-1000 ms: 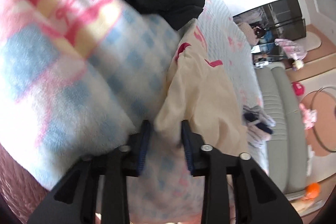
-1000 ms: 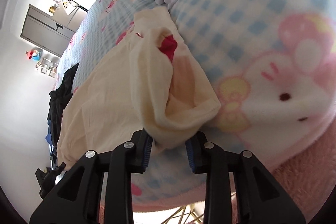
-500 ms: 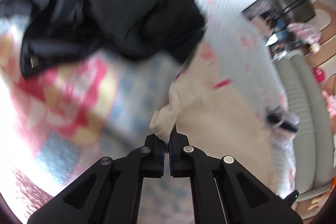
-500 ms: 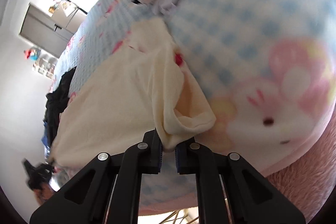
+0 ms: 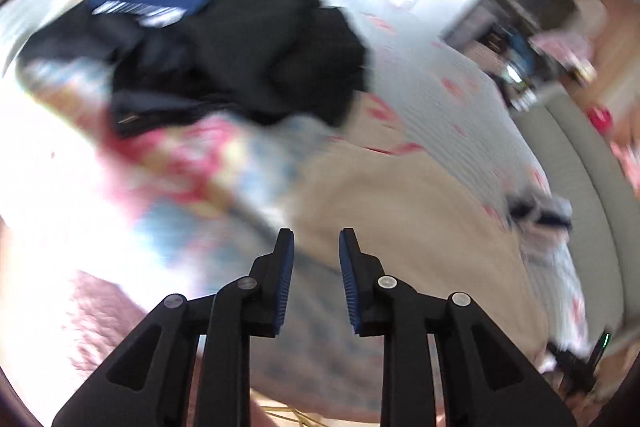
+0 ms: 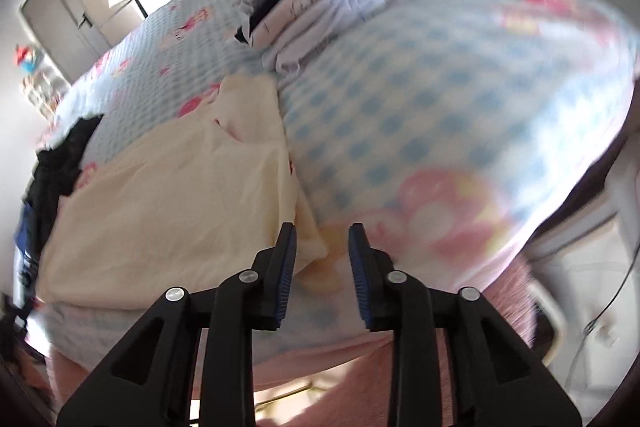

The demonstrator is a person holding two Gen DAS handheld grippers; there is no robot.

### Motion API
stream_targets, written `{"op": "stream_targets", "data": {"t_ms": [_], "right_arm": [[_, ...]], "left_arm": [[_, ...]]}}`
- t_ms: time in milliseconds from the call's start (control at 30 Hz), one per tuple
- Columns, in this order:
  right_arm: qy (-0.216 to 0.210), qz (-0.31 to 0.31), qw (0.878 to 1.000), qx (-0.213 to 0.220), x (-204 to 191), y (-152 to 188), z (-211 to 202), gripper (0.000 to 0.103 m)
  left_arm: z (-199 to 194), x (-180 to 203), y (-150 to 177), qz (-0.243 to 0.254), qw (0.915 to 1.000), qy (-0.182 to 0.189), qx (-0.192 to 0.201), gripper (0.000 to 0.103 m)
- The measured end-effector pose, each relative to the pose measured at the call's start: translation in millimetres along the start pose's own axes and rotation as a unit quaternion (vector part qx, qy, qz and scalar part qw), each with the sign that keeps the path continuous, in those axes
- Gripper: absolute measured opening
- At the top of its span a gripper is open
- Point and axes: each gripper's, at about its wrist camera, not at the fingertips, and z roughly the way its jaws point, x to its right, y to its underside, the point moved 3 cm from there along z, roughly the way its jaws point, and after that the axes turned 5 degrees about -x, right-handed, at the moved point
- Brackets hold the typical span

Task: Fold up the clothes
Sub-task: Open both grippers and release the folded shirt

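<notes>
**Both grippers let go of the cream garment after laying it flat**

In the left wrist view, the dark clothes pile [image 5: 224, 47] lies at about 11 o'clock on the checked blanket [image 5: 224, 187], and the cream garment [image 5: 408, 227] spreads from the centre toward 4 o'clock. The left gripper [image 5: 316, 247] is at 6 o'clock of the view. Its jaws are opening and nothing is between them; the near left corner of the garment lies just beyond the tips, released.

In the right wrist view, the cream garment [image 6: 172, 195] fills the area from 9 o'clock to the centre, a folded stack [image 6: 316, 11] sits at 12 o'clock, and the checked blanket [image 6: 420, 115] goes on to 3 o'clock. The right gripper [image 6: 322, 247] is also opening, with no cloth pinched; the garment's near right corner lies just at its left pad.

To do this step well, I think each hand should lift straight away, so the pads do not drag the corners and spoil the flat edge. The right corner seems a little curled, so it may need smoothing before the next fold.

Both grippers point steeply downward at the bed, side by side over the near edge of the garment.
</notes>
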Motion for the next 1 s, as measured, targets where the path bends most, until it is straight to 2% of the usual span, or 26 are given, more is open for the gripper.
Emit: {"op": "stream_targets", "data": {"t_ms": [67, 100, 167, 233, 333, 400, 433, 467, 567, 600, 667, 767, 800, 867, 933, 1000], "right_arm": [[-0.024, -0.014, 0.999, -0.018, -5.0, -0.2, 6.0, 0.028], [-0.033, -0.02, 0.999, -0.026, -8.1, 0.4, 11.0, 0.028], [-0.025, -0.036, 0.999, -0.031, -13.4, 1.7, 22.7, 0.026], [-0.009, -0.037, 0.999, -0.037, -12.4, 3.2, 33.7, 0.016], [-0.007, -0.028, 0.999, -0.035, -5.0, 4.8, 34.7, 0.014], [0.039, -0.041, 0.998, -0.028, 2.5, 6.4, 32.6, 0.011], [0.076, -0.045, 0.996, -0.025, 9.8, 7.6, 31.9, 0.01], [0.098, -0.043, 0.994, -0.025, 18.8, 8.5, 30.8, 0.01], [0.028, 0.006, 0.999, -0.03, 40.0, 7.2, 18.3, 0.01], [0.015, 0.004, 1.0, -0.025, 38.7, 5.8, 12.6, 0.01], [0.015, -0.016, 1.0, -0.011, 28.6, 2.3, 3.2, 0.011], [-0.003, -0.048, 0.999, 0.008, 3.9, -2.9, -1.9, 0.014], [-0.007, -0.053, 0.999, 0.004, -2.2, -3.1, 2.3, 0.016], [-0.009, -0.058, 0.998, -0.019, -10.5, -1.0, 17.2, 0.017], [-0.001, -0.053, 0.998, -0.038, -8.0, 1.6, 31.4, 0.017], [0.01, -0.047, 0.998, -0.048, 1.1, 9.9, 40.0, 0.017]], "left_arm": [[16.4, 26.4, -2.1, 0.044, 0.9986, 0.027, -0.013, 0.038], [27.0, 35.1, -3.3, 0.057, 0.9978, 0.025, -0.023, 0.038], [48.2, 50.9, -5.9, 0.08, 0.9958, 0.017, -0.042, 0.038], [72.7, 47.8, -5.0, 0.074, 0.9934, -0.01, -0.087, 0.038], [82.6, 27.7, 1.1, 0.07, 0.9887, -0.066, -0.115, 0.038], [82.2, 3.4, 6.6, 0.056, 0.9854, -0.097, -0.128, 0.037], [80.9, -9.4, 9.2, 0.043, 0.9845, -0.104, -0.134, 0.029], [75.2, -15.1, 8.8, 0.034, 0.9866, -0.09, -0.132, 0.027], [55.1, -10.8, 4.0, 0.033, 0.9927, -0.052, -0.103, 0.031], [49.2, -2.0, 1.7, 0.044, 0.994, -0.043, -0.09, 0.034], [40.9, 17.8, -2.2, 0.066, 0.9953, -0.025, -0.067, 0.034], [44.8, 63.4, -9.7, 0.11, 0.9927, 0.013, -0.048, 0.039], [52.2, 73.0, -10.5, 0.118, 0.9914, 0.018, -0.053, 0.043], [67.8, 90.2, -11.9, 0.133, 0.9887, 0.027, -0.064, 0.043], [91.5, 94.1, -8.0, 0.128, 0.9873, 0.021, -0.092, 0.043], [107.2, 86.4, -0.4, 0.114, 0.986, -0.014, -0.121, 0.043]]}}
